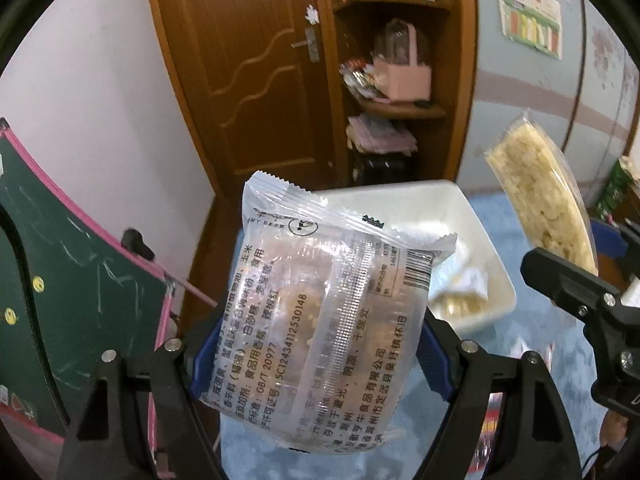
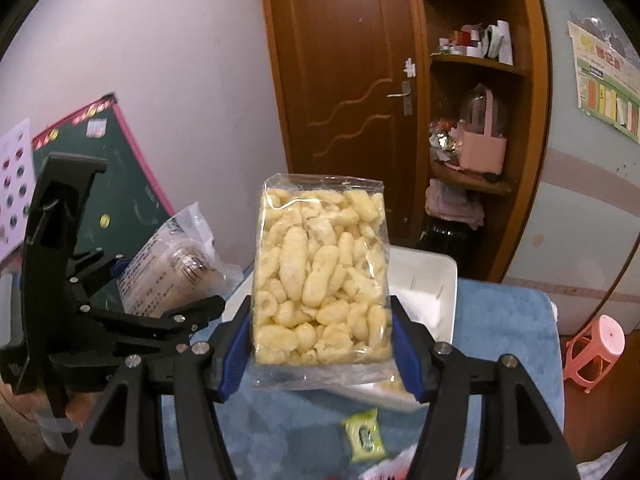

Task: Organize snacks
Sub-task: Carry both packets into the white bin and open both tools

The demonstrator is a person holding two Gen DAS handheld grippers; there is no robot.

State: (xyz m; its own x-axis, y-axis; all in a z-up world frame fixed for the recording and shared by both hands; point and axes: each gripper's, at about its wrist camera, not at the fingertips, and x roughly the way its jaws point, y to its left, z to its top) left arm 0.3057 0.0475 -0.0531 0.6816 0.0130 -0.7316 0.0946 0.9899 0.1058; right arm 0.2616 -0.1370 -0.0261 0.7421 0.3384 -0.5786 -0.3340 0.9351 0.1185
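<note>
The left tongs (image 1: 310,354) stand fairly wide and are clamped on a clear printed cake packet (image 1: 320,304), their blue pads pressing both its sides and holding it up in the air. The right tongs (image 2: 322,346) are somewhat narrower and clamped on a clear bag of pale puffed snacks (image 2: 320,276), also lifted. Both packs hang above a white tray (image 2: 432,288) resting on the blue-covered desk (image 2: 500,340). A small yellow-green sweet packet (image 2: 363,436) lies on the desk below.
</note>
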